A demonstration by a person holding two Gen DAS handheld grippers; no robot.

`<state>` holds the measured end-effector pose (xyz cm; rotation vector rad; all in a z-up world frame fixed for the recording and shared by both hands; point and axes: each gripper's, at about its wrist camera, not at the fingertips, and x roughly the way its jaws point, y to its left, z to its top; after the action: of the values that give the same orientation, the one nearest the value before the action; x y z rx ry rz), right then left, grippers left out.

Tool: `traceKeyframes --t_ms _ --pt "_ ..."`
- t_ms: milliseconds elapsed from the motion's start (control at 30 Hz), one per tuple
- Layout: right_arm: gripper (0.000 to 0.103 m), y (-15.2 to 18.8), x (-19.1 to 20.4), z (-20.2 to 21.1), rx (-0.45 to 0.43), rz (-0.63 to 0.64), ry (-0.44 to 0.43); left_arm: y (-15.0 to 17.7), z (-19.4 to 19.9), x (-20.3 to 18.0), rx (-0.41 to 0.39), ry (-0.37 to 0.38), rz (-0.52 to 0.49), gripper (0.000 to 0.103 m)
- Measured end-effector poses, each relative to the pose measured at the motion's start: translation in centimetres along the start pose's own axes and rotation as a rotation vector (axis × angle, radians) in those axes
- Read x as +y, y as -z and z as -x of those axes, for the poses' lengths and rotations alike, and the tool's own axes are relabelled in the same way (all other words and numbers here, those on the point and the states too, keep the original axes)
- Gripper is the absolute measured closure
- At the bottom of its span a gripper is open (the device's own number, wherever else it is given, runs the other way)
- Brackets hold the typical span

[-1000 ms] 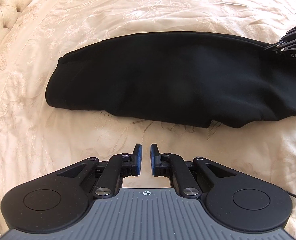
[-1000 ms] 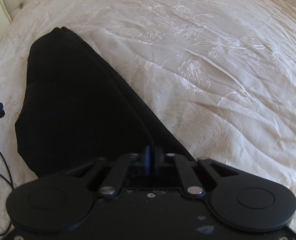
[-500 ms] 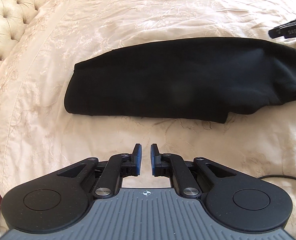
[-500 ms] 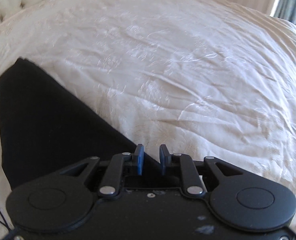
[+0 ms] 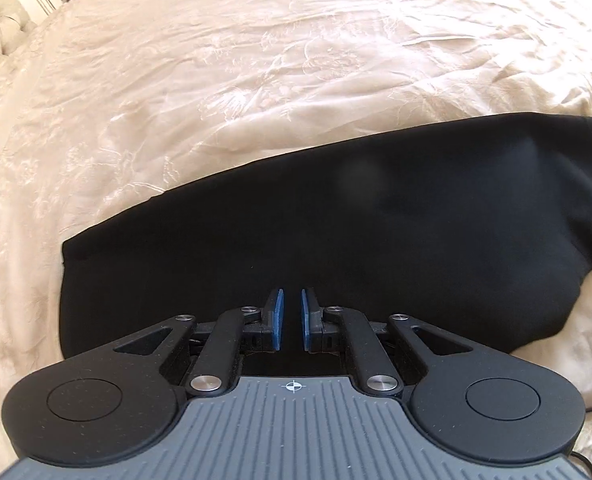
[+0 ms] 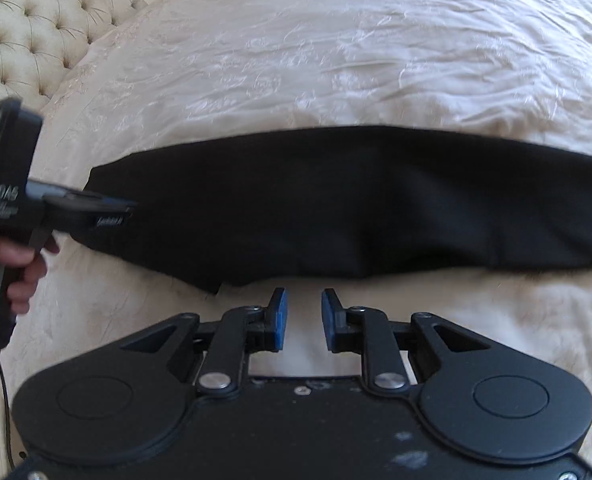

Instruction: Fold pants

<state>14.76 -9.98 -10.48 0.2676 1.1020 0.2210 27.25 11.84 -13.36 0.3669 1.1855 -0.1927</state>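
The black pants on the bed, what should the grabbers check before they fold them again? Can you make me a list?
1. Pants lie flat as one long strip on the bedspread: ok.
2. Left gripper open with nothing in it: ok.
3. Left gripper over the pants' end: ok.
4. Right gripper open and empty: ok.
5. Right gripper on the cloth: not ok; it sits just short of the near edge.
6. Layers underneath line up: cannot tell.
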Motion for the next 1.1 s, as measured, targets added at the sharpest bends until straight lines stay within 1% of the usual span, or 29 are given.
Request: traceKeyframes --t_ms 67,133,267,400,467,533,600,700,767,800,833,900,967,1000,1100 --pt "0.081 1.1 1.8 -0.7 0.011 -0.013 0.013 -0.6 -2.3 0.7 0.043 0.031 0.007 0.093" --pt "0.081 1.5 3.1 -1.7 0.016 -0.033 0.027 -1.1 -4.0 1.3 0.07 0.062 0.019 0.094" --pt "0.081 1.1 4.7 -3.7 0.02 -0.055 0.048 -2.1 -4.7 2.1 0.086 0.102 0.029 0.094" --pt "0.081 -0.3 5.5 -4.9 0.017 -0.049 0.06 -2.0 -3.7 2.9 0.079 0.14 0.028 0.093" --pt "0.081 -1.6 5.9 -5.3 0.003 -0.034 0.072 -1.5 -2.8 3.5 0.068 0.131 0.021 0.093" --pt "0.081 -3.1 5.9 -5.3 -0.019 -0.029 0.075 -0.3 -1.1 3.7 0.041 0.112 -0.007 0.093" --pt "0.081 -4.6 5.6 -5.3 -0.033 -0.038 0.072 1.5 1.0 3.6 0.002 0.126 -0.047 0.093" --pt "0.08 -6.3 5.2 -5.6 -0.043 -0.05 0.065 4.2 3.3 2.7 -0.04 0.163 -0.107 0.093" --pt "0.08 -7.1 4.8 -6.0 -0.035 -0.061 0.064 5.6 4.1 1.6 -0.045 0.193 -0.143 0.093" --pt "0.08 -7.4 4.6 -6.3 -0.03 -0.069 0.064 6.1 3.9 1.4 -0.04 0.227 -0.164 0.092" --pt "0.08 -7.5 4.5 -6.5 -0.027 -0.079 0.062 6.3 3.7 0.7 -0.025 0.263 -0.182 0.092" --pt "0.08 -7.8 4.1 -7.0 -0.021 -0.099 0.057 6.7 3.3 -0.6 0.0 0.31 -0.212 0.092" --pt "0.08 -8.2 3.6 -7.4 -0.013 -0.13 0.051 6.6 3.3 -1.7 -0.012 0.323 -0.247 0.092" --pt "0.08 -8.3 3.3 -7.4 -0.012 -0.142 0.048 6.5 3.4 -2.2 -0.03 0.32 -0.263 0.092" --pt "0.08 -8.3 2.9 -7.4 -0.011 -0.171 0.044 4.7 3.1 -3.0 -0.064 0.323 -0.275 0.092"
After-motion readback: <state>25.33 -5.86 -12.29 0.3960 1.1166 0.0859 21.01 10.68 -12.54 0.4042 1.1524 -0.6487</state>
